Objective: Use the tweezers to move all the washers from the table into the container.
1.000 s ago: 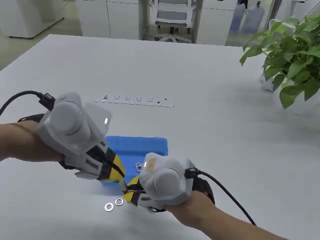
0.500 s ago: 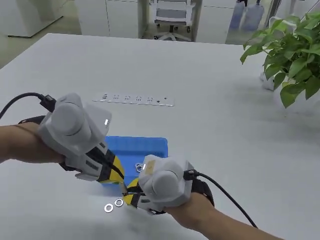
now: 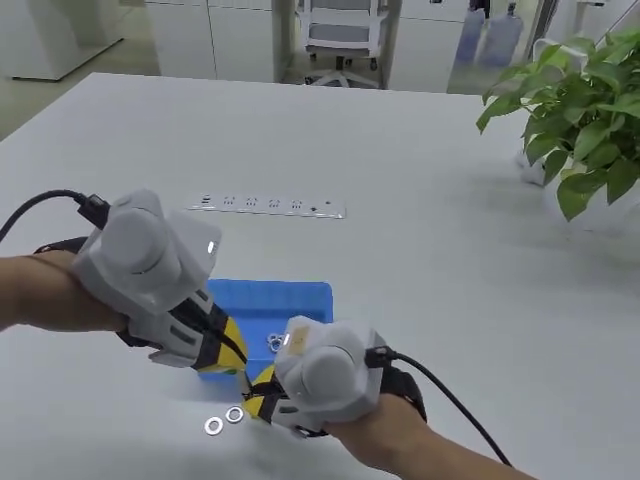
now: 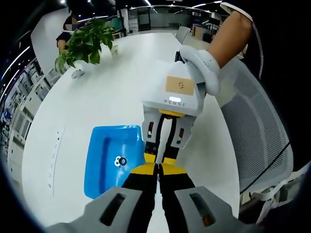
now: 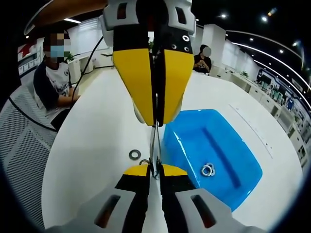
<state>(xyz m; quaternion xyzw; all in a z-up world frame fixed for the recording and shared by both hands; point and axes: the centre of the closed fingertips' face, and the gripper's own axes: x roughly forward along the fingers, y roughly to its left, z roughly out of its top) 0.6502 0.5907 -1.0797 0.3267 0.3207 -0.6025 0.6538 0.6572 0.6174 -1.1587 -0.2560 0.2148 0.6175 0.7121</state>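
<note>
Low centre, my left claw (image 3: pixel 242 358) and right claw (image 3: pixel 252 388) both clench thin metal tweezers (image 5: pixel 155 144), likely aligning them for the silver ring washers (image 3: pixel 234 414).

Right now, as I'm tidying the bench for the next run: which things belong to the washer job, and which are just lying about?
Job:
tweezers
two washers on the table
blue container
washers already in it

Lying about:
power strip
potted plant
office chair
</note>
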